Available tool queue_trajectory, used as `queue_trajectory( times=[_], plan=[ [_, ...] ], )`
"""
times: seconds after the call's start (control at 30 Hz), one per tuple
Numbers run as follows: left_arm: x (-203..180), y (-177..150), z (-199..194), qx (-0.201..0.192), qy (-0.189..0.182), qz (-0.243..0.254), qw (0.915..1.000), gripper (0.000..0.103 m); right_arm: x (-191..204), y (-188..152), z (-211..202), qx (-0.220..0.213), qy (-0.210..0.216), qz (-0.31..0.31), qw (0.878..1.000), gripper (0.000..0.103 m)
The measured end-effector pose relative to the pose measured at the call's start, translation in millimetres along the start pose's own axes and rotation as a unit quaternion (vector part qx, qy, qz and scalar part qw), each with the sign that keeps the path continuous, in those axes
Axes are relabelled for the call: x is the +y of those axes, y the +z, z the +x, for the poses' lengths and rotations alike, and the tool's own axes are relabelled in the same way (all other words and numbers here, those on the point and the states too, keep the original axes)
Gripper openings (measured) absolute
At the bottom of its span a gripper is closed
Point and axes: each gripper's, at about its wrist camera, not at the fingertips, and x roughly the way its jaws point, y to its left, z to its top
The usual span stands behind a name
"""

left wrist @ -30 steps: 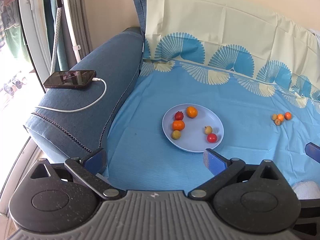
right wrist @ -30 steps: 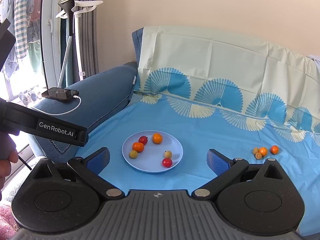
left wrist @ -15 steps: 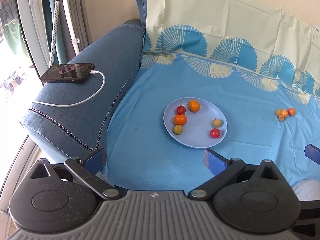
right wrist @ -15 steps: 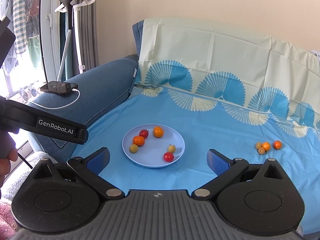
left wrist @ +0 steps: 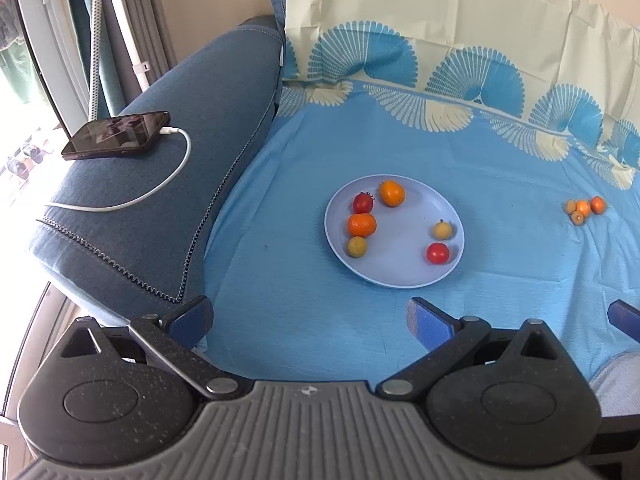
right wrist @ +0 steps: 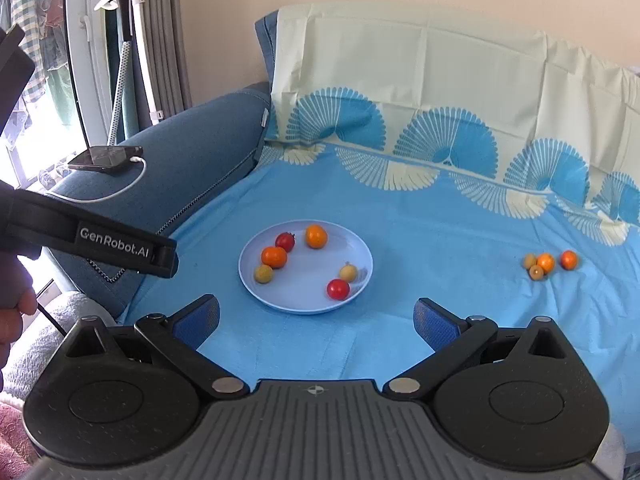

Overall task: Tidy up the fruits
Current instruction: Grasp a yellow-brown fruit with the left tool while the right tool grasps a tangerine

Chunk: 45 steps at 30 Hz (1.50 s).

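Both tools hang over the near edge of the blue fan-patterned sheet on the sofa seat, and neither has anything in it: the left gripper spread wide and empty, the right gripper just as wide, nothing between its blue pads. The pale blue round plate sits mid-seat with six small fruits on it: two orange, two red, two yellowish. Well apart, toward the right edge of the sheet, the loose cluster of four small orange and yellow fruits lies huddled, pieces touching. That cluster looks like the job in hand. Best bet: send the right gripper, come down over an outer piece like the orange-red fruit, and close gently, since these round things will likely roll on soft fabric. The dark phone charging on the denim armrest is out of the way.
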Motion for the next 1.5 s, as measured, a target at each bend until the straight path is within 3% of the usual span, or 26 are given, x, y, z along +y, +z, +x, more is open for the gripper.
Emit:
queue_trajectory(
  times=[0.33,0.53,0.7,0.83,1.0,1.1,1.27,1.43,1.47,1.5],
  plan=[
    [-32,17,23,0.022,0.004,0.027,0.9994,0.103,-33,-4,23,0.024,-0.005,0.051,0.998,0.102],
    [-85,36,40,0.022,-0.020,0.069,0.9972,0.103,-81,-6,31,0.010,-0.057,0.101,0.993,0.102],
    [-148,59,67,0.043,-0.062,0.100,0.9922,0.103,-149,-11,35,-0.003,-0.132,0.142,0.981,0.102],
    [-214,77,90,0.041,-0.099,0.122,0.9867,0.103,-222,-16,41,-0.021,-0.206,0.167,0.964,0.102],
    [-314,92,137,0.048,-0.160,0.167,0.9717,0.103,-325,-25,63,-0.025,-0.281,0.210,0.936,0.102],
    [-370,96,175,0.065,-0.182,0.185,0.9635,0.103,-376,-31,90,-0.025,-0.295,0.220,0.930,0.102],
    [-437,98,233,0.092,-0.189,0.213,0.9543,0.102,-434,-30,163,-0.014,-0.253,0.160,0.954,0.102],
    [-470,100,263,0.088,-0.188,0.234,0.9498,0.099,-459,-17,225,0.000,-0.178,0.106,0.978,0.099],
    [-474,101,266,0.086,-0.190,0.234,0.9496,0.096,-460,-15,233,0.002,-0.165,0.099,0.981,0.098],
    [-476,102,268,0.085,-0.194,0.236,0.9484,0.087,-461,-12,241,0.003,-0.155,0.094,0.983,0.098]
  ],
)
